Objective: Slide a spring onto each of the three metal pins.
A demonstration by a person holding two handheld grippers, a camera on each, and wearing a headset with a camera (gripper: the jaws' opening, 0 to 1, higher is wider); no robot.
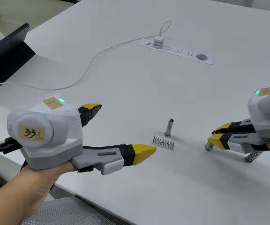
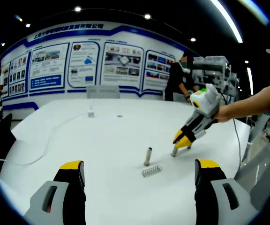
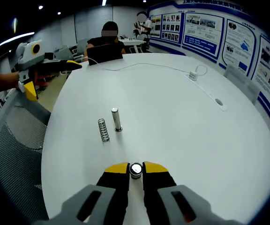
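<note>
Right now the right gripper [image 3: 135, 165] has its yellow-tipped jaws pinched together on the round top of a spring-wrapped pin [image 3: 135, 170], which stands on the white table [image 3: 182, 122]. Ahead of it a bare pin [image 3: 116, 119] stands upright, and a loose spring [image 3: 103, 130] lies flat just beside it, not touching. A second wrapped pin [image 1: 251, 157] sits tilted under that gripper's body. Well apart, the left gripper [image 2: 139, 164] hangs above the table with its jaws spread wide and nothing between them.

Spring [image 1: 163, 143] flat beside upright pin [image 1: 168, 127]; second pin [image 3: 136, 169] in right claw [image 1: 218, 134]
</note>
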